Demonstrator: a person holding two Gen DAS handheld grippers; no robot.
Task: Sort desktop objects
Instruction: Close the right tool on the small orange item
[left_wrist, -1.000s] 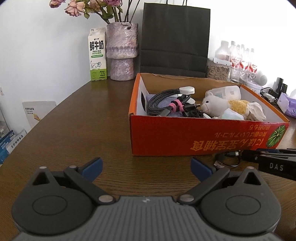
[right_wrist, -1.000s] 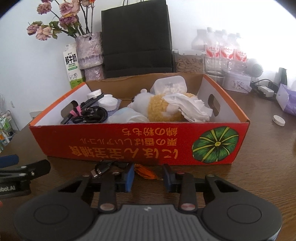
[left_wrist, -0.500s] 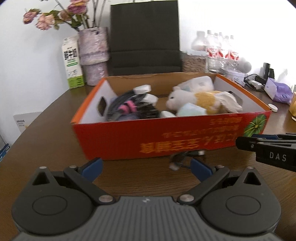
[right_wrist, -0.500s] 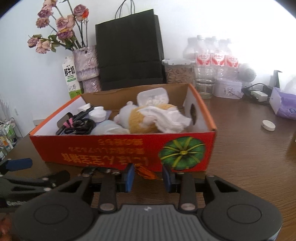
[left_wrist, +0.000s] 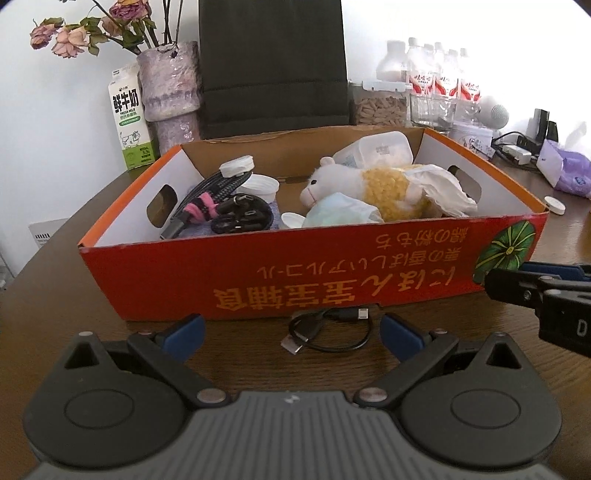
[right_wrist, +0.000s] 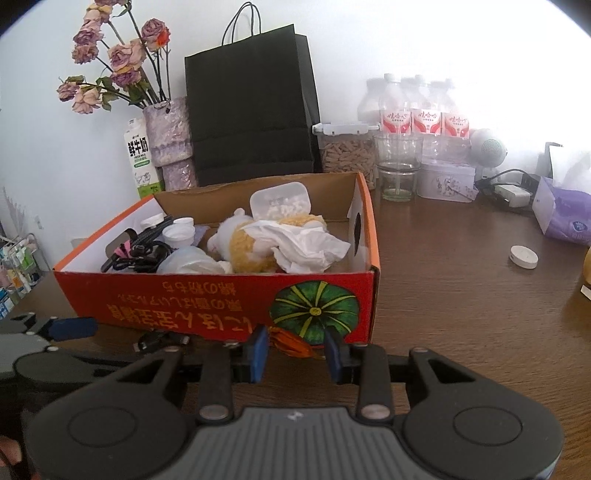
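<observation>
hovering over a loose cable and an orange scrap beside the sorting box

left wrist view: the left gripper fills the bottom of the frame with its blue-tipped fingers spread wide. between them, at the centre, a small black usb cable lies coiled on the brown wooden table, just beside the front wall of the red cardboard box. nothing touches the fingers. inside the box, at 11 o'clock, sits a bundle of black cables tied with a pink strap. at 1 o'clock a white and yellow plush toy lies on its side, with crumpled white tissue at its right and a pale blue face mask in front. a white plastic container leans at the back. the right gripper pokes in at 3 o'clock. behind the box stand a milk carton, a vase of dried roses and a black paper bag.

right wrist view: the right gripper sits at 6 o'clock, its fingers drawn narrow around a small orange object on the table; whether the pads touch it cannot be told. the object lies against the box's front wall, below a green pumpkin picture. the left gripper shows at 9 o'clock, with the usb cable just right of it. a white round cap lies on the table at 3 o'clock.
</observation>
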